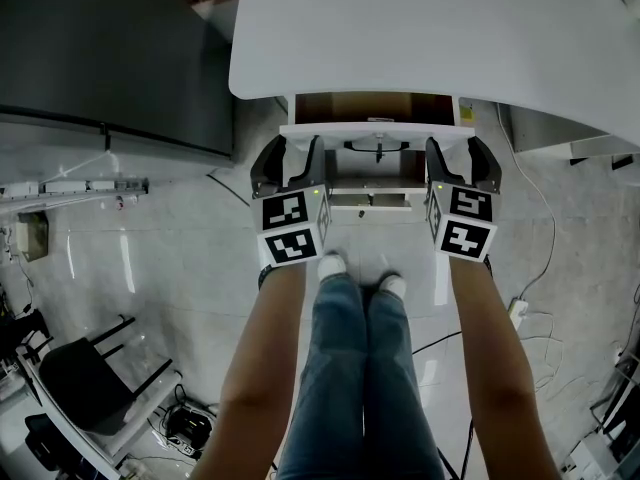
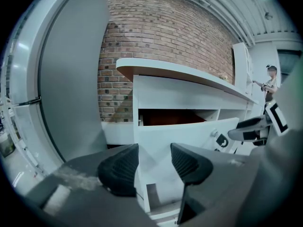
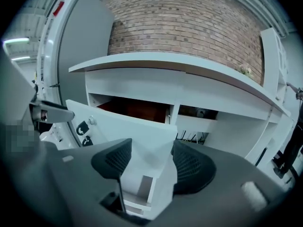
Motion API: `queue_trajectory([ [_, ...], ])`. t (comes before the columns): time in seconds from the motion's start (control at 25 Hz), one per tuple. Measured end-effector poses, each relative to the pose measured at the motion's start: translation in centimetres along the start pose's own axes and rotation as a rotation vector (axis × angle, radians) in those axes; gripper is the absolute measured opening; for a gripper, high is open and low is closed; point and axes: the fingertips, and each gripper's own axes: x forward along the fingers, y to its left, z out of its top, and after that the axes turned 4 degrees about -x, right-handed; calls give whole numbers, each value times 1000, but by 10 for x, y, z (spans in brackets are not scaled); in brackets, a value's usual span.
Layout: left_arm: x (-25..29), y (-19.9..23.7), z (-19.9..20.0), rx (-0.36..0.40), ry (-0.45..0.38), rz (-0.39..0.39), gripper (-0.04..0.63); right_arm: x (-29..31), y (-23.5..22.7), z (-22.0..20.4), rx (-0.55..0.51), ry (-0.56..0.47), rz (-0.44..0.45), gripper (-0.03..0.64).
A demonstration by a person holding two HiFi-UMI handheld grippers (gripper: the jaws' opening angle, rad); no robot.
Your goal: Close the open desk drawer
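The white desk (image 1: 420,28) has its top drawer (image 1: 375,130) pulled out, showing a brown inside (image 3: 137,110). My left gripper (image 1: 292,153) sits at the left end of the drawer front (image 2: 189,136). Its jaws (image 2: 155,167) are open, the panel's left edge showing in the gap. My right gripper (image 1: 458,153) is at the right end. Its jaws (image 3: 151,167) are also open, with the drawer front's right corner (image 3: 128,126) between the pads. I cannot tell whether either gripper's fingertips touch the panel. Each gripper shows in the other's view, left (image 3: 52,110) and right (image 2: 251,129).
A lower white panel (image 1: 370,200) sits under the drawer. A dark grey partition (image 1: 110,58) stands to the left, a black chair (image 1: 90,378) at lower left. Cables (image 1: 530,308) trail on the floor at right. The person's legs (image 1: 360,368) stand before the desk. A brick wall (image 2: 161,37) is behind.
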Motion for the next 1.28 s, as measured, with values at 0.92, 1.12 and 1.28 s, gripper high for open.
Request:
queue_trajectory([
  [0.92,31,7,17,-43,22,9,224,32,-13,14,88,12,23,314],
  [1.12,36,15,21,-60,15,28,276,39,-19,17,99,8,14,360],
  [1.28,44,19,25,-43,7,42,296,47,-21,21,85,-1,6,362],
])
